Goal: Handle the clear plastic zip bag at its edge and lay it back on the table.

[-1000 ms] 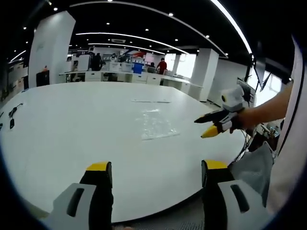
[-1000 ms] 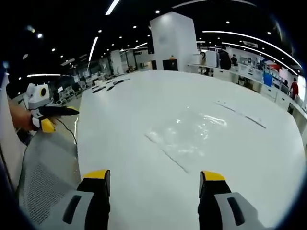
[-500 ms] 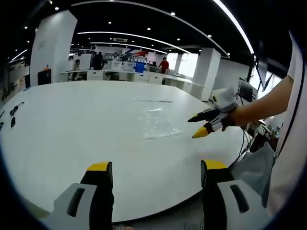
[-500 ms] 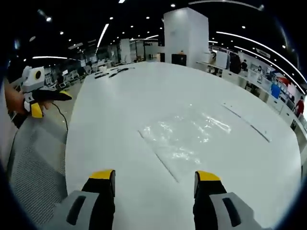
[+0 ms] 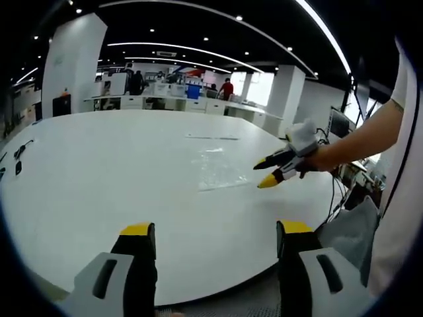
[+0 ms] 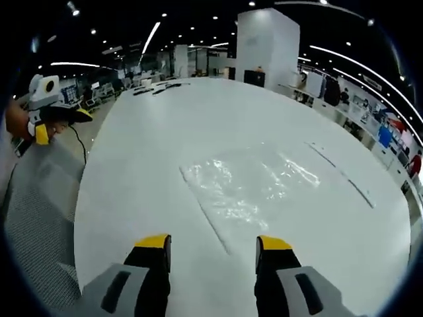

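Bag: clear plastic zip bag [image 6: 248, 188] lies flat on the white round-edged bench [image 6: 165, 125], glare rippling over its film; nothing touches it.
Bearing from fingers: dead ahead of the right gripper [image 6: 213, 242] — the bag's near corner sits just beyond the yellow-tipped black fingers [image 6: 153, 246], roughly between them.
Long axis: near edge runs as a thin straight line slanting away up-left from that corner; body of the bag spreads away to the right, towards two thin strips [image 6: 340, 172] lying farther off on the bench.
Right fingers: spread, nothing between them.
Left fingers: left gripper [image 5: 213, 231] spread too, empty, hanging near the bench rim, well apart from the bag [image 5: 219, 173].
Nearer hand: right, by a good margin, judging from both views.
Next move calls for: likely a short push forward and down to nip the near edge or corner — thin film flat on the bench, so a low, shallow approach.
View difference: the left gripper view shows the right gripper [image 5: 269, 170] from the side, raised off the bench short of the bag; the right gripper view gives the edge line and corner, and the left gripper [image 6: 56, 119] off beyond the bench rim.
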Motion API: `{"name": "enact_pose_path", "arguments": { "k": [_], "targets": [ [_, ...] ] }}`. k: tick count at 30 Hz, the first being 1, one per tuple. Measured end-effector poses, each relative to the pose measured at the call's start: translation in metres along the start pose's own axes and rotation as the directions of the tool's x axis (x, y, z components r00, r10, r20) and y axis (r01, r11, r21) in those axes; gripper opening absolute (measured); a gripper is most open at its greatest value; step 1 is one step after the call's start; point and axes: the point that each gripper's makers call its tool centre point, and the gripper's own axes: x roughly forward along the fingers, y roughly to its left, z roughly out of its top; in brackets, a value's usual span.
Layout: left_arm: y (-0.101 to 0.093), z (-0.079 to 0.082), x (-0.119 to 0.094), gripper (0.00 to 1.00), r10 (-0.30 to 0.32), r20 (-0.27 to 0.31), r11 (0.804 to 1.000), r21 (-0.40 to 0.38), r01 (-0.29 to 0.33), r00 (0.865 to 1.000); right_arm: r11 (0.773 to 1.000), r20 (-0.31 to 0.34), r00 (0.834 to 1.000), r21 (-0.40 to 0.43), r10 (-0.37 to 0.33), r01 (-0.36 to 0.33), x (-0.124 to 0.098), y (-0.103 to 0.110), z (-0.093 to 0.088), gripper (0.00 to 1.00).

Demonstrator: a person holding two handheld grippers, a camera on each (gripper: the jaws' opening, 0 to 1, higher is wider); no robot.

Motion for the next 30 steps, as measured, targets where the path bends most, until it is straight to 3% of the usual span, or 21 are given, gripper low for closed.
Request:
{"name": "enact_pose_path", "arguments": {
  "k": [5,22,30],
  "targets": [
    [0.002,-0.001,0.001,0.73,0.001,-0.001,1.0,0.0,-0.001,1.0,1.0,0.006,1.0,-0.029,0.013,-0.013,0.003,-0.002,0.002,0.4],
    [-0.006,0.004,0.001,0.71,-0.02,0.013,1.0,-0.002,0.02,1.0,0.991,-0.102,0.994,-0.127,0.037,-0.05,0.015,-0.012,-0.008,0.16],
    [-0.012,0.004,0.001,0.69,-0.053,0.02,0.998,0.032,0.052,0.998,0.987,-0.125,0.991,-0.144,0.049,-0.067,0.02,-0.012,-0.008,0.14]
  ]
}}
